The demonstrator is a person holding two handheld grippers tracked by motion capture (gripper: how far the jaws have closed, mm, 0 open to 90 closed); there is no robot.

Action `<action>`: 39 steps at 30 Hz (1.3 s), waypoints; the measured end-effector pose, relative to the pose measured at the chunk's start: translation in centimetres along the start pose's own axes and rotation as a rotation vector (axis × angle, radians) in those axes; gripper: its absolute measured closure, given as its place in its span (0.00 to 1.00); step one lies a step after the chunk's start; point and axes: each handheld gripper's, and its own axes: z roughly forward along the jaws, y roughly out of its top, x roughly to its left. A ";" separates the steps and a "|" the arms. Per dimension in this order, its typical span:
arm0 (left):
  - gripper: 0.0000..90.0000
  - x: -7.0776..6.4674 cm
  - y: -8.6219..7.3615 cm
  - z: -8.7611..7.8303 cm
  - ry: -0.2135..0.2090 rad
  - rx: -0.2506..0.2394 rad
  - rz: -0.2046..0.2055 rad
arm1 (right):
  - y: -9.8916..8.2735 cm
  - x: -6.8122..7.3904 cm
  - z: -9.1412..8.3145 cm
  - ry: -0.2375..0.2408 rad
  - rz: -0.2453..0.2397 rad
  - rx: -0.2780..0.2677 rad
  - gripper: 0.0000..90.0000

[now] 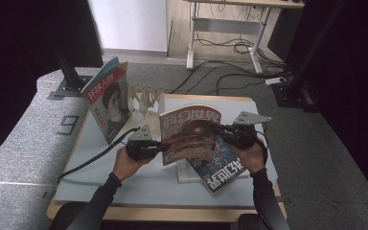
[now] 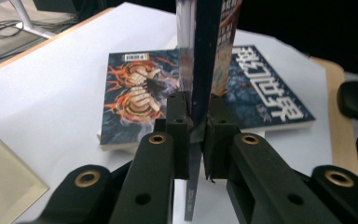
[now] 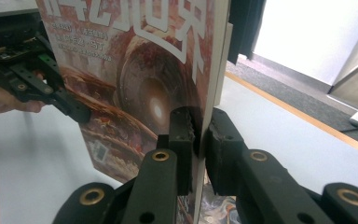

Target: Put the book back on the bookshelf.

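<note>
- The red magazine (image 1: 190, 134) stands upright above the dark magazine (image 1: 219, 167) lying flat on the white surface (image 1: 139, 182).
- Left tool (image 1: 159, 148) pinches its left edge.
- Right tool (image 1: 223, 130) pinches its right edge.
- Another magazine (image 1: 108, 98) leans on a rack (image 1: 146, 98) behind.

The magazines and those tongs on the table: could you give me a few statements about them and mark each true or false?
1. Both tongs grip the same upright red magazine. True: the left tongs pinch its left edge, the right tongs its right edge.
2. The table holds only that one magazine. False: a dark-covered magazine lies flat beneath it, and another with a portrait cover stands at the back left.
3. The flat magazines sit apart from each other. False: in the left gripper view, two lie flat side by side, touching.
4. A pale rack stands beside the portrait-cover magazine. True.
</note>
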 end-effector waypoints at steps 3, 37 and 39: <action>0.88 0.0 0.5 -0.1 -0.017 -0.019 -0.015 | 0.0 0.2 0.0 0.009 -0.005 -0.005 0.88; 0.93 -0.4 2.5 0.0 -0.005 -0.023 0.005 | -1.5 -0.7 0.0 -0.051 0.072 0.036 0.71; 0.93 -0.4 2.5 0.0 -0.003 -0.022 0.003 | -2.0 -0.9 -0.1 -0.070 0.089 0.043 0.67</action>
